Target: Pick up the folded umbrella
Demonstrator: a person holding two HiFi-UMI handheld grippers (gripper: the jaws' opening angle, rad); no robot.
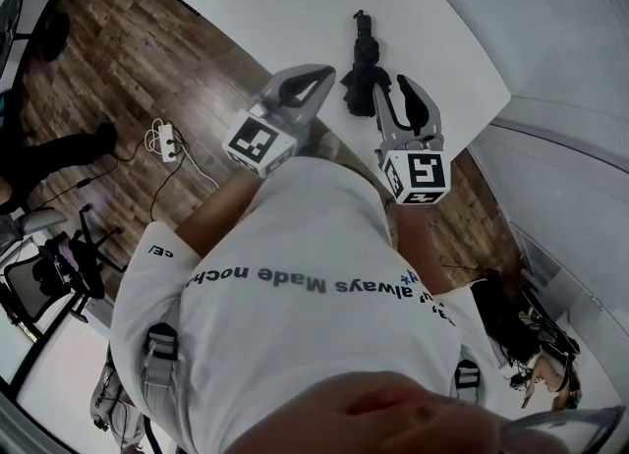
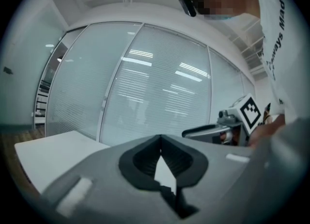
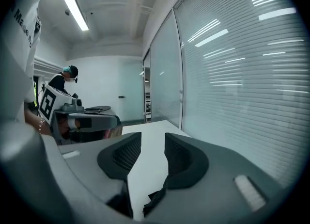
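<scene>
The folded black umbrella (image 1: 360,59) lies on the white table (image 1: 265,0), its handle pointing away from me. My right gripper (image 1: 395,86) hovers just to its right, over its near end, with the jaws apart and nothing pressed between the pads. In the right gripper view a scrap of black umbrella fabric (image 3: 156,198) shows low between the open right gripper (image 3: 152,138). My left gripper (image 1: 322,75) is left of the umbrella, off it. In its own view the left gripper (image 2: 161,138) has its tips touching, empty.
The table's near edge runs under both grippers, with wooden floor (image 1: 128,59) beyond its left side. A power strip (image 1: 167,140) and an office chair (image 1: 49,265) stand on the left. A glass wall with blinds (image 3: 232,72) borders the table's far side. Another person (image 3: 68,78) stands far off.
</scene>
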